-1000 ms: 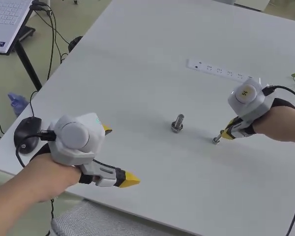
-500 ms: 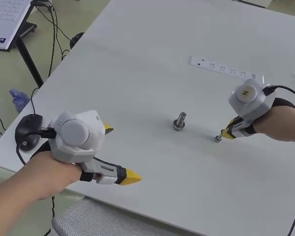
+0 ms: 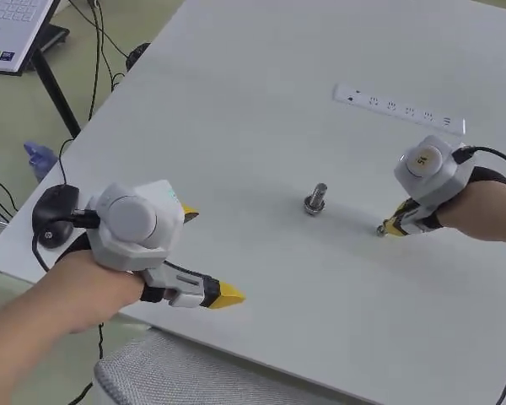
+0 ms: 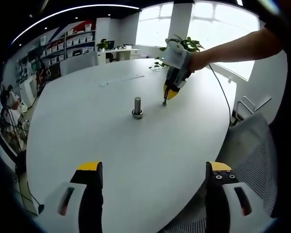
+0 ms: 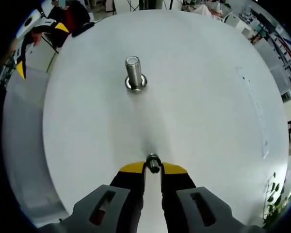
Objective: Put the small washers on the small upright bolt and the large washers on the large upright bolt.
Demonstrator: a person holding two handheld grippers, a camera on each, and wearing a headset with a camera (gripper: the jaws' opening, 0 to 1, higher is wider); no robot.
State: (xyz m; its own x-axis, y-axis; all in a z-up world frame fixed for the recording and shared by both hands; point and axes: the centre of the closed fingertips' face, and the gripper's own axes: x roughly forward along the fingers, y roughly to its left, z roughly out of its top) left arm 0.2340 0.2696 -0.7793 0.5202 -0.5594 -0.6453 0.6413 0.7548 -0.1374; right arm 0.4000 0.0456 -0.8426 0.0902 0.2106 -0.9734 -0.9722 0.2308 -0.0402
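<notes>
Across white office table (image 3: 261, 84): left claw (image 4: 153, 168) spread, right claw (image 5: 153, 169) pinching small bolt (image 5: 153, 161).

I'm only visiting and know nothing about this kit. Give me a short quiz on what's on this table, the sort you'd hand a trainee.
1. True or false: the left gripper has its jaws wide apart with nothing between them.
2. What sits between the tips of the right gripper?
A. the small bolt
B. a power strip
C. a cable
3. Fill the gap: the large bolt stands ______ on the white table, apart from both grippers.

Key: 1 true; 2 A; 3 upright.
</notes>
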